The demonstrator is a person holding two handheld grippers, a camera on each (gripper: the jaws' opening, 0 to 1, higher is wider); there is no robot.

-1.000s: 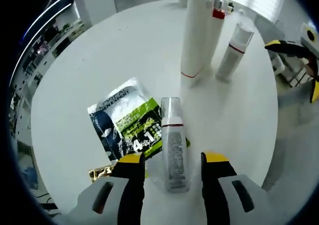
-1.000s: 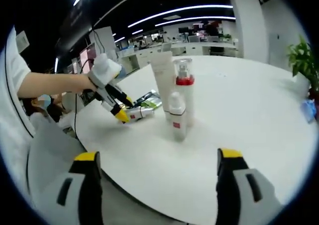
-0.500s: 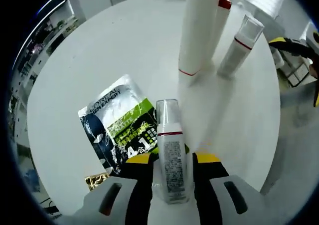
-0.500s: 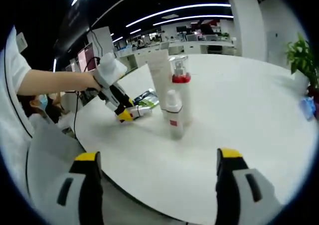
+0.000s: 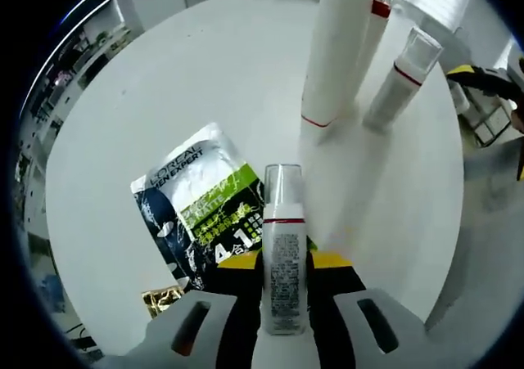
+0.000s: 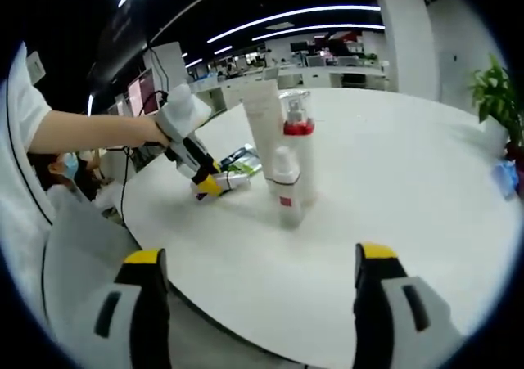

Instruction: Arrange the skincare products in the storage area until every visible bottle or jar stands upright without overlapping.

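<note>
While our left tool [image 5: 284, 264] grips the lying bottle [image 5: 283, 254] beside the sachet [image 5: 201, 209] on the table [image 5: 196, 83], our right tool [image 6: 255, 263] hangs wide open, holding nothing.

bright overhead strip lights | glare on white table [image 5: 205, 74] | soft shadows | fisheye edge warp, bg blurry

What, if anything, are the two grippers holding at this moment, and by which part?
The left gripper clamps the lying bottle by its lower body; the right gripper holds nothing.
</note>
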